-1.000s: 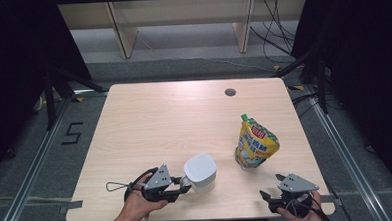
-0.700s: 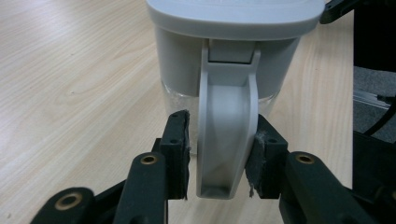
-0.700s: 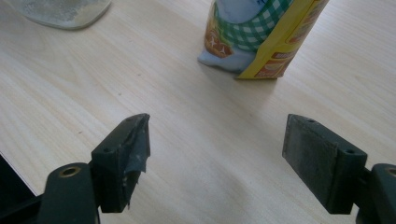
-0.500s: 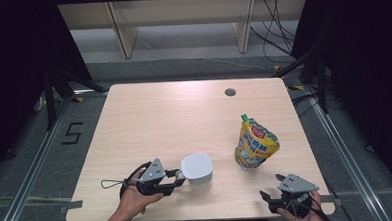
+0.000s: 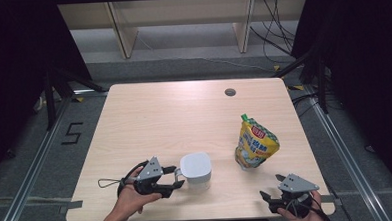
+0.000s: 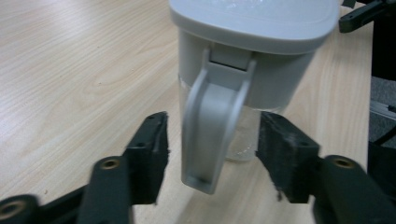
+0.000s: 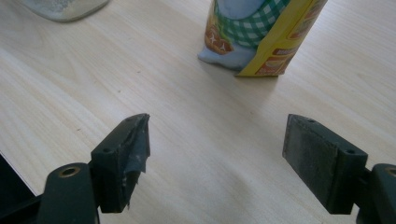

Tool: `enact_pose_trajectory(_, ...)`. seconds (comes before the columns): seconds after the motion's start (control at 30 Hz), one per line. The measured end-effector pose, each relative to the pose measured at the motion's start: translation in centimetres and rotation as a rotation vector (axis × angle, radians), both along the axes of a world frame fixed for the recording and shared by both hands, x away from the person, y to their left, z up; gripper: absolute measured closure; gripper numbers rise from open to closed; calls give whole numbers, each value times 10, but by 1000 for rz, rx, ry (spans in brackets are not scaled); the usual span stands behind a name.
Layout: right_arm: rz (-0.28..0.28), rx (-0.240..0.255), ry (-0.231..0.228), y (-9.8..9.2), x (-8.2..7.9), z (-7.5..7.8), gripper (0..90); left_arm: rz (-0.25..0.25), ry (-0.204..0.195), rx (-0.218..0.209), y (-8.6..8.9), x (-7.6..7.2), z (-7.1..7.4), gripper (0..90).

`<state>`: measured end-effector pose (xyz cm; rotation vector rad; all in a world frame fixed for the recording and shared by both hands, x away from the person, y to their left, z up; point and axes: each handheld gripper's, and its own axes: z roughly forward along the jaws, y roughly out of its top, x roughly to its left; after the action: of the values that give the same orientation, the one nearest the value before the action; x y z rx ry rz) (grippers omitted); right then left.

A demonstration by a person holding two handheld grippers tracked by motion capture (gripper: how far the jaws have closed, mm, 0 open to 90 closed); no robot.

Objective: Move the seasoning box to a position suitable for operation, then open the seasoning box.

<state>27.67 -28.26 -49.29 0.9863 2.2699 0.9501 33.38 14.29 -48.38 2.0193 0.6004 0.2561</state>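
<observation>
— Jaws first: what do we see on our left gripper (image 5: pixel 176 180)?

— We see them parted on either side of the grey handle (image 6: pixel 210 126) of the pitcher (image 5: pixel 195 169). In the left gripper view there is a clear gap between each black pad and the handle, so nothing is clamped. They have just been opening, with the handle between them but free of both pads.

— And where does the pitcher stand?

— We find it upright on the wooden table (image 5: pixel 174 111), near the front edge and a little left of the middle. Its white lid faces up, its handle points toward our left hand (image 5: pixel 133 198), and the lower body is clear, as the left gripper view shows under the grey collar.

— What about our right gripper (image 5: pixel 274 197)?

— We hold it low at the front right corner of the table, jaws spread wide over bare wood with nothing between them. In the right gripper view the pads stand well apart and point toward the yellow pouch (image 7: pixel 254 35).

— Where is that pouch relative to the pitcher?

— We see it standing to the pitcher's right, apart from it, a green-checked and yellow refill bag with a spout at its top corner, leaning slightly. It sits between the pitcher and the table's right edge, farther back than our right hand (image 5: pixel 301 213).
</observation>
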Motion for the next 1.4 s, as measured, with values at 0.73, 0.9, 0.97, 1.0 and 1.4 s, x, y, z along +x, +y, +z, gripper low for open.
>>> enact_pose_trajectory(0.73,-1,6,3,5,0,1,226,54,-56,-69,18,-13,28,306)
enact_pose_trajectory(0.9,9,24,10,9,-2,1,206,42,-63,-109,19,-15,35,480)
enact_pose_trajectory(0.97,16,36,13,11,-2,1,199,28,-78,-104,19,-15,38,566)
enact_pose_trajectory(1.0,19,33,6,11,-2,1,192,30,-79,-106,18,-16,40,610)
enact_pose_trajectory(1.4,70,30,-5,21,-2,0,190,11,-128,-124,6,-6,50,870)
